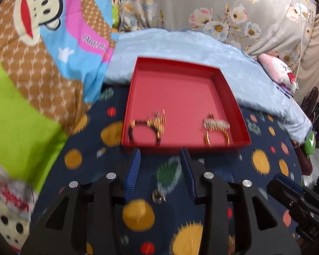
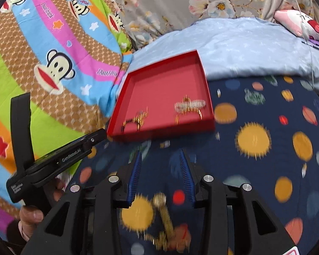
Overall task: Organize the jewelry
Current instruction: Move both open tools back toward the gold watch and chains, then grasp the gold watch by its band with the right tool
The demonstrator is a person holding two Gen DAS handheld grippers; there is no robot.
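Red tray (image 1: 181,63) at 12 o'clock, bracelets crowding its near rim; far half bare. Left gripper (image 1: 161,165) and right gripper (image 2: 160,163) both open, empty, over the bedspread (image 1: 265,144).

I see both wrist views evenly and brightly lit, with soft shadows and no glare. Motion blur smears the red tray (image 1: 231,97) and the planet-print cloth (image 2: 255,110). Fisheye bending curves the edges, and the corners go black.

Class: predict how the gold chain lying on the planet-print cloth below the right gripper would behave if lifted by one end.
The gold chain lies bent, so it would probably hang limp. It looks thin, so likely light. Its fine links might slip between pads.
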